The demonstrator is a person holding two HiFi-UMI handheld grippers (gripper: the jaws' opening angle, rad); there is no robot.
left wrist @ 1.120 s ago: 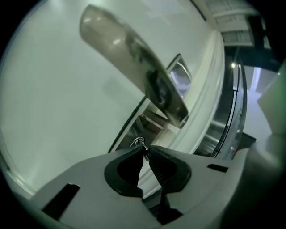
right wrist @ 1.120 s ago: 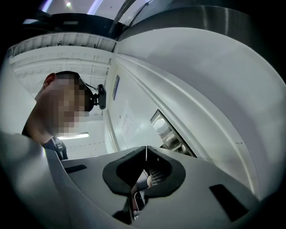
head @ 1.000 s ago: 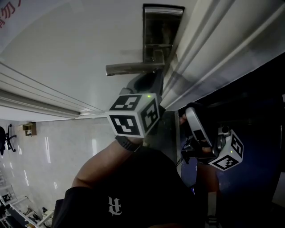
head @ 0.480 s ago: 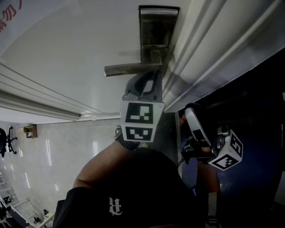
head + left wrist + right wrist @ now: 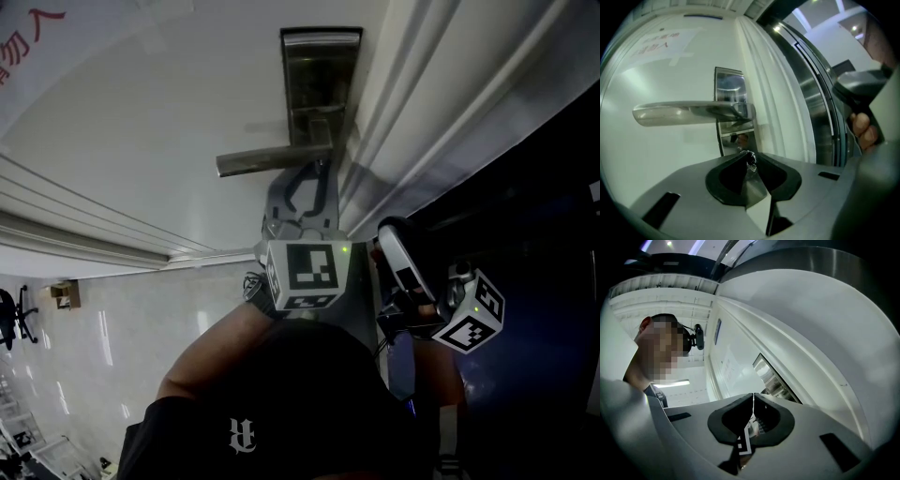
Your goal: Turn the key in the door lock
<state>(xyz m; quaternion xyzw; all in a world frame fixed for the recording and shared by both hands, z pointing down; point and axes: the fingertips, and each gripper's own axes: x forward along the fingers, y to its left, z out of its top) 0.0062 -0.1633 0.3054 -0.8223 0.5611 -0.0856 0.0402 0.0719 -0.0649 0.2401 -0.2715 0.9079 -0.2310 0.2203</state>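
Small shiny key (image 5: 751,162) in left claw (image 5: 748,154)

Left gripper (image 5: 750,158) reaches forward, jaws pinched together; right gripper (image 5: 753,401) jaws touch.

Red characters on the door notice (image 5: 37,52), up-left of the left tool (image 5: 317,171), unreadable; white emblem (image 5: 242,434) on black shirt (image 5: 300,403).

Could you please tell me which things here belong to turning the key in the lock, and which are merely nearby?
Part of the job:
- key, pinched in the left gripper
- lock plate

Just nearby:
- door handle, above the key
- paper notice on the door panel
- right gripper, shut on nothing and held off to the side
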